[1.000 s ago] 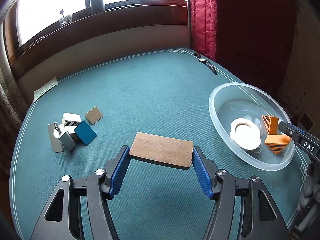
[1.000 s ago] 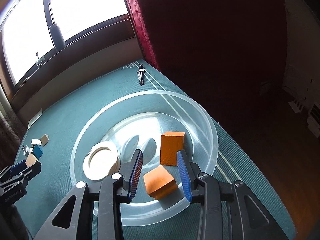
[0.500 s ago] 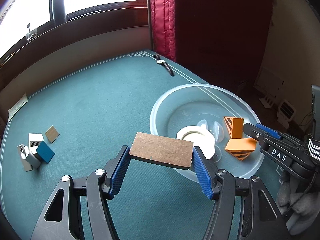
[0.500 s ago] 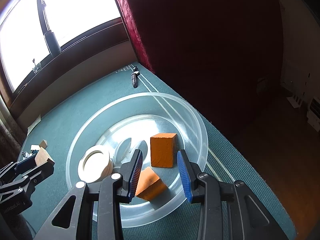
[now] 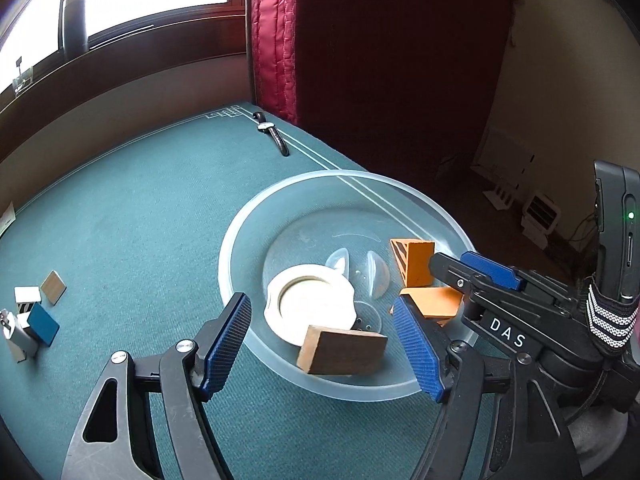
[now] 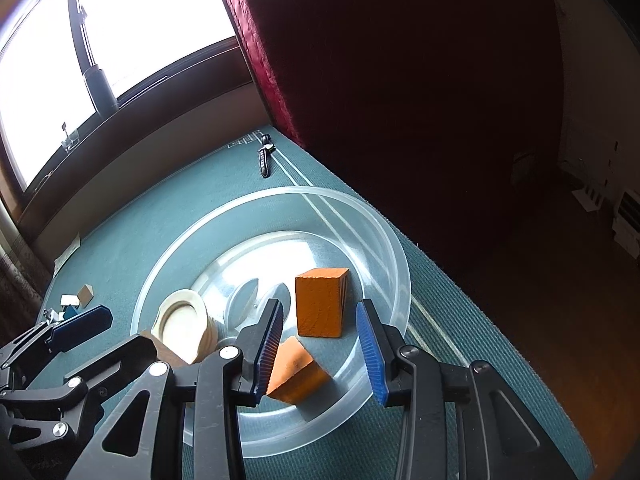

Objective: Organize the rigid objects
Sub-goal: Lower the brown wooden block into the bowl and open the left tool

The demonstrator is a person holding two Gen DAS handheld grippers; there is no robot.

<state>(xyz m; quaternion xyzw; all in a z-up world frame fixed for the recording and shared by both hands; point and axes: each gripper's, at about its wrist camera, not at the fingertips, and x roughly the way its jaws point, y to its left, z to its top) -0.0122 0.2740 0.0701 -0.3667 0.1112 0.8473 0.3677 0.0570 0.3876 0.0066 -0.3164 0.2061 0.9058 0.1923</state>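
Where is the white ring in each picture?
Left wrist view: the white ring lies in the clear bowl, just above centre.
Right wrist view: the ring sits left of centre, leaning in the bowl.
Shared landmark: the upright orange block.

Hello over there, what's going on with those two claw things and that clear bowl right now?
Left gripper opening, wooden block released into clear bowl. Right gripper open above orange wedge, gripping nothing. Nothing in the way.
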